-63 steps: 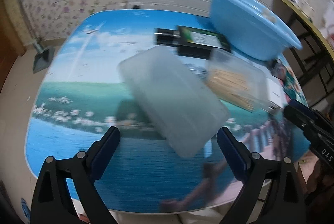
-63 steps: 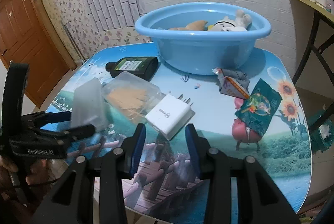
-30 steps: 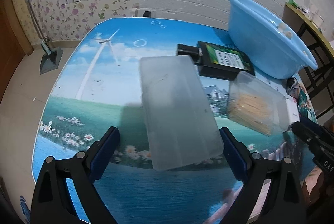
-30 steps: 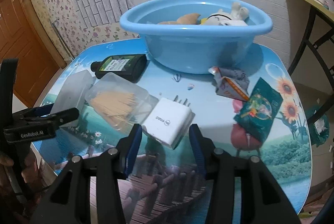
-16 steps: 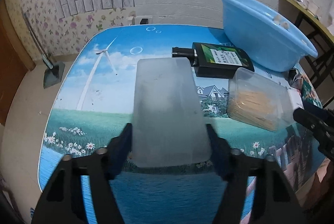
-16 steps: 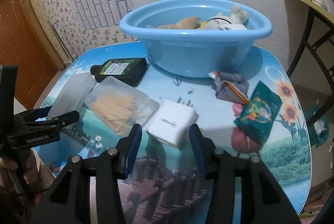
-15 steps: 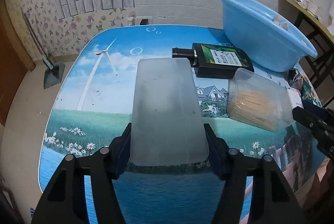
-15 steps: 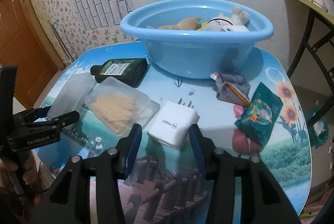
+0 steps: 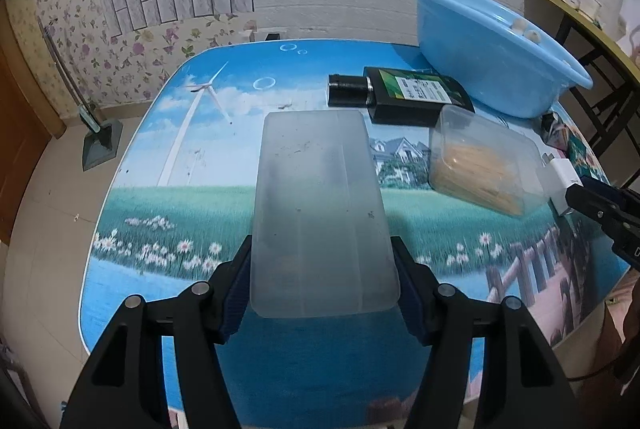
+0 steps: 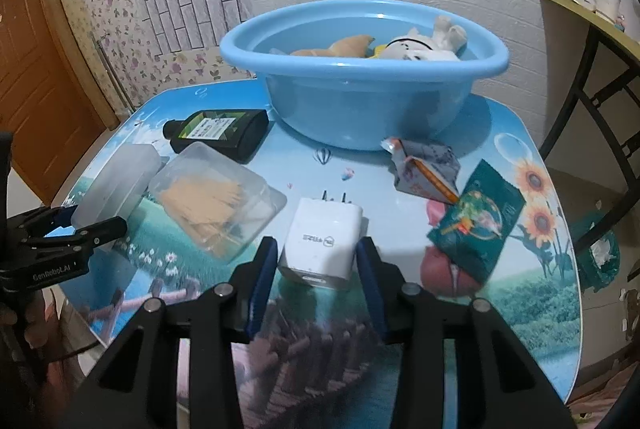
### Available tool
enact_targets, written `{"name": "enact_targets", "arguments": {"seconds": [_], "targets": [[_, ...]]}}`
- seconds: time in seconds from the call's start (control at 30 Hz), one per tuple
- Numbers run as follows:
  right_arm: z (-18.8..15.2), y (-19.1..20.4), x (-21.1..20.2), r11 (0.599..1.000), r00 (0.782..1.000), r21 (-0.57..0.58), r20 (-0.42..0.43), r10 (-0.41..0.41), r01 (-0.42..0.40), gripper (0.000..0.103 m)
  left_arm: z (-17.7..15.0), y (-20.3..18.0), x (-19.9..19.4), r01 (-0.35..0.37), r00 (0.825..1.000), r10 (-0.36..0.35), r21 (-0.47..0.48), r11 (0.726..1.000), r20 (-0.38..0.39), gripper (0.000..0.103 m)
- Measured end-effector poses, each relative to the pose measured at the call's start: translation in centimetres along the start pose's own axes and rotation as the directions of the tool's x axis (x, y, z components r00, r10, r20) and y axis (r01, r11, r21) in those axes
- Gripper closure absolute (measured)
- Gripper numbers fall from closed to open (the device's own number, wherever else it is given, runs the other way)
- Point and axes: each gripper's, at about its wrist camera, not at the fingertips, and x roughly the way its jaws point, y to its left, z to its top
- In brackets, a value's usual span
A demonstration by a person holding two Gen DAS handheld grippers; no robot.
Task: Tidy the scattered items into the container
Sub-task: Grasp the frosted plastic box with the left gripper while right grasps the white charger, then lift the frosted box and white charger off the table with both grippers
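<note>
Table (image 9: 168, 133), printed with a windmill, meadow and boardwalk scene, carrying all items listed from left to right. Left gripper (image 9: 324, 285): both fingers pressed against the long sides of a frosted plastic box (image 9: 320, 213), pinching its near end; the box lies flat, lengthwise away from the camera, at the table's left-centre. Dark bottle (image 10: 218, 133) with green label: on its side, cap to the left, just beyond the frosted box and close to the basin's base. Clear tub (image 10: 218, 205) of thin wooden sticks: lying tilted between the frosted box and the charger, just beside the bottle. Right gripper (image 10: 316, 269): fingers spread to either side of a white charger (image 10: 322, 241), with a narrow gap visible on each side, so contact cannot be confirmed; charger lies flat, prongs pointing toward the basin. Blue basin (image 10: 360, 109): at the table's far side, holding a white plush toy (image 10: 428, 47) and a tan plush toy (image 10: 336, 47). Crumpled orange-and-grey wrapper (image 10: 424, 169): right of centre, near the basin. Green snack packet (image 10: 478, 219): flat, just right of the wrapper, near the sunflower print.
</note>
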Motion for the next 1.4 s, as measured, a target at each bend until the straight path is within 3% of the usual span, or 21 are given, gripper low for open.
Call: {"name": "enact_targets", "arguments": {"seconds": [0.4,0.9,1.4], "targets": [[-2.7,-1.1,-2.3,0.999,1.000,-0.035,0.013,-0.003,0.003,0.064,-2.1,-0.2,-1.8,-0.015,1.000,0.015,0.045,0.999,-0.008,0.040],[-2.7,-0.4,-2.5,0.996,0.999,-0.082,0.034,-0.026,0.028,0.064,-2.3,-0.2,-1.7,-0.019,1.000,0.019,0.065,0.998,-0.006,0.040],[-2.4,-0.4,-1.0,0.996,0.999,-0.076,0.002,-0.046,0.046,0.064,-1.4,0.0,-0.9,0.003,1.000,-0.003,0.063,0.998,0.013,0.040]]}}
